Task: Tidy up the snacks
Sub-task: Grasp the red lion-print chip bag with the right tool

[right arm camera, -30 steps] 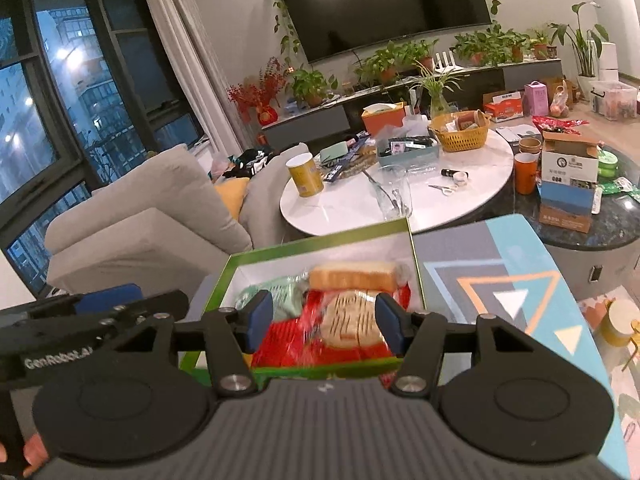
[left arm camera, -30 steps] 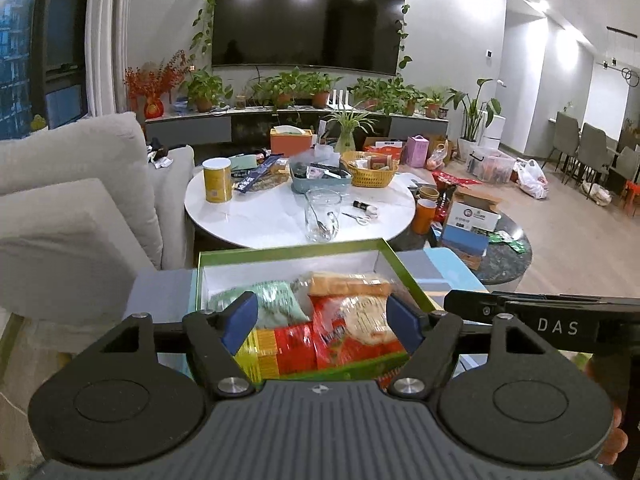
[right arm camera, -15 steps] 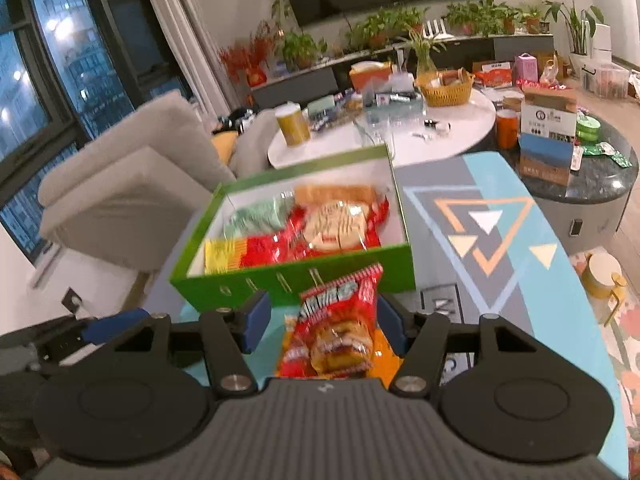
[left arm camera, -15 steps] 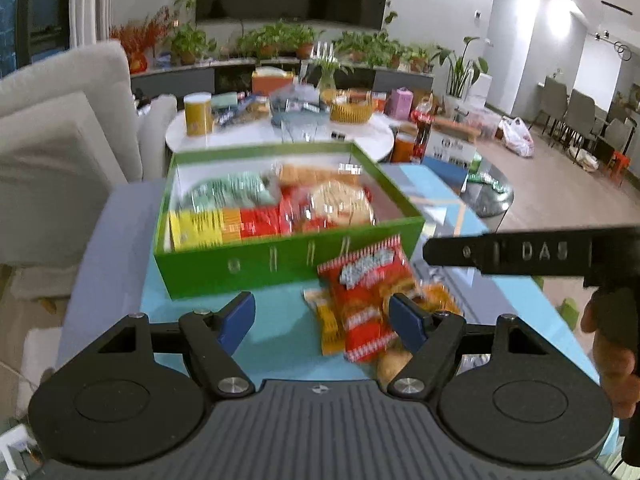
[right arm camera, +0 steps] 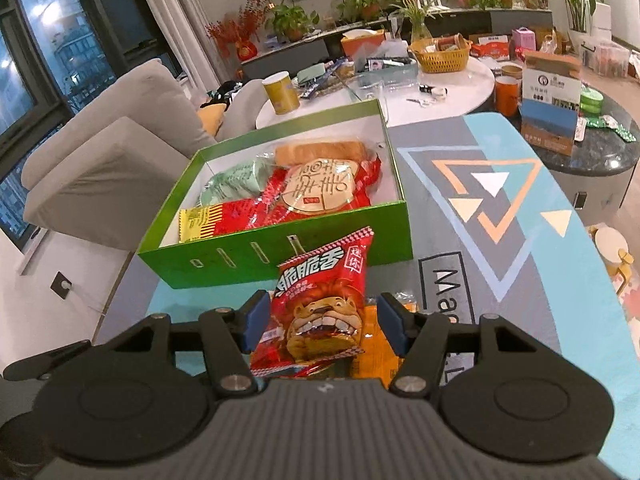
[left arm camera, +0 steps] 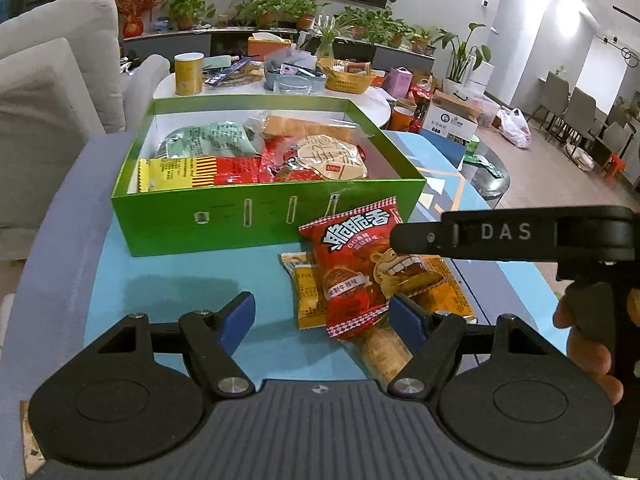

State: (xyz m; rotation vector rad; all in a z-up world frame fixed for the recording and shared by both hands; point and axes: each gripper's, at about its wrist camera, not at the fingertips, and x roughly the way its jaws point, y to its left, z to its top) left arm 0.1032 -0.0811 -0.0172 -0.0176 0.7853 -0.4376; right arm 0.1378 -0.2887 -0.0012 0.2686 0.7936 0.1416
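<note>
A green box [left arm camera: 224, 220] holding several snack packs stands on the blue patterned table [left arm camera: 192, 280]. In front of it lies a red snack bag [left arm camera: 352, 264] on top of yellow packets [left arm camera: 308, 296] and a biscuit roll [left arm camera: 386, 354]. My left gripper [left arm camera: 322, 318] is open, low over the table, its right pad beside the bag's lower corner. My right gripper [right arm camera: 323, 320] is open around the red snack bag [right arm camera: 320, 312], with the pads not pressing on it. In the left wrist view one of its fingers [left arm camera: 440, 236] reaches in from the right over the bag.
Behind the green box [right arm camera: 240, 264] is a white round table [right arm camera: 460, 80] with a yellow can [right arm camera: 280, 92], a basket [right arm camera: 440, 54] and clutter. A grey sofa [right arm camera: 112, 152] is on the left. A dark side table [right arm camera: 592, 148] with cartons is on the right. A hand [left arm camera: 588, 344] holds the right gripper.
Both grippers have sunk and tipped downward. The loose snacks in front of the box came into view, and the red bag now lies between the right fingers. The left jaws stand slightly wider.
</note>
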